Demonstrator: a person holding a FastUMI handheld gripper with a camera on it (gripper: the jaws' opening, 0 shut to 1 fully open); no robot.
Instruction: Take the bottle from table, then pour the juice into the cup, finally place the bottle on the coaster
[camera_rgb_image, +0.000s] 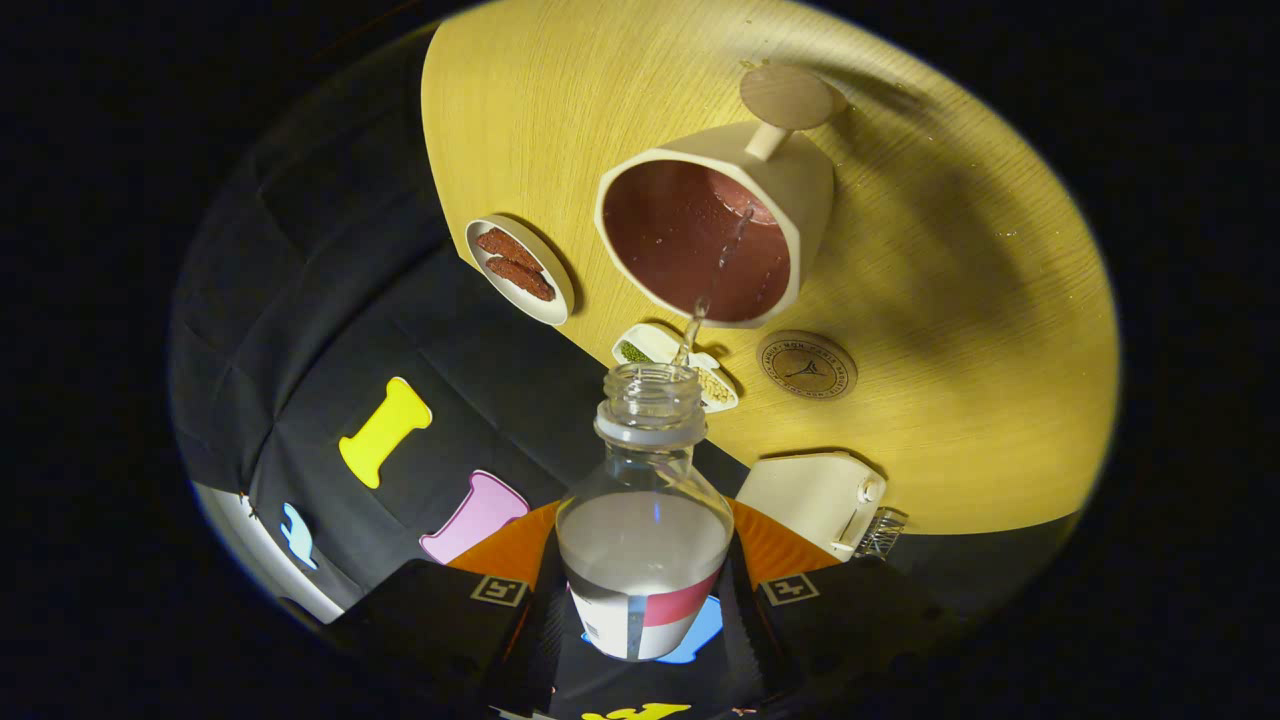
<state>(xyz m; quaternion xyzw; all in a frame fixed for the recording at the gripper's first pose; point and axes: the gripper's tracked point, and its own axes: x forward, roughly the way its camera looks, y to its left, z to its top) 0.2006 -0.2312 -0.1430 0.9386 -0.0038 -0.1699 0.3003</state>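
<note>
My gripper is shut on a clear plastic bottle with no cap, one finger on each side of its labelled body. The bottle is tipped forward, its mouth toward a cream cup with a reddish-brown inside. A thin stream of pale liquid runs from the bottle's mouth into the cup. The cup's handle points away from me. A round wooden coaster with a printed ring lies on the yellow wooden table, just beside the cup and a little beyond the bottle's mouth.
A small oval dish with two brown pieces sits near the table edge beside the cup. A little divided dish of seeds lies behind the bottle's neck. A cream box rests close to my fingers. A round wooden lid lies beyond the cup.
</note>
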